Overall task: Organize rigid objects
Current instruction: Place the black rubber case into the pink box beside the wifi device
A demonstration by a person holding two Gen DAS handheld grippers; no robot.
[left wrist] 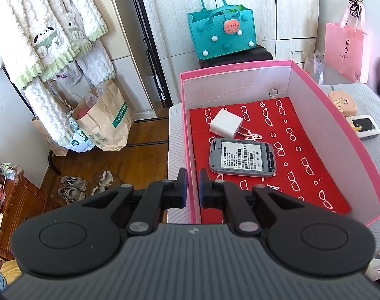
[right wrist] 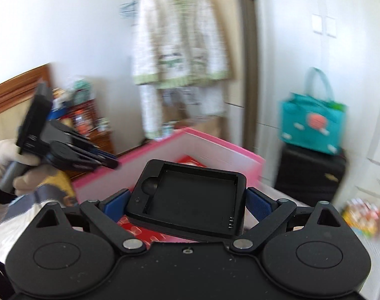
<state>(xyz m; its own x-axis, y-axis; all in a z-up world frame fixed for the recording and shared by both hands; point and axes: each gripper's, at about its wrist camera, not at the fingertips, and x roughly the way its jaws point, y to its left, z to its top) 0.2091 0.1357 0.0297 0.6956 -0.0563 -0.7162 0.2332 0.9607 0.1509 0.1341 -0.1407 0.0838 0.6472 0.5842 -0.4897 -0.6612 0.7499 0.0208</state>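
A black battery cradle (right wrist: 190, 200), an open hollow tray with small contacts at one corner, sits clamped between the blue pads of the right gripper (right wrist: 187, 201), held above the near edge of the pink box (left wrist: 340, 130). Inside that box, on a red liner (left wrist: 302, 170) printed with white spectacles, lie a white plug adapter (left wrist: 225, 123) and a grey device (left wrist: 242, 158) (label side up), just beside each other. The left gripper (left wrist: 193, 187) has its jaws drawn narrow, pinching the box's near wall, and a gloved hand (right wrist: 5, 160) grips its handle.
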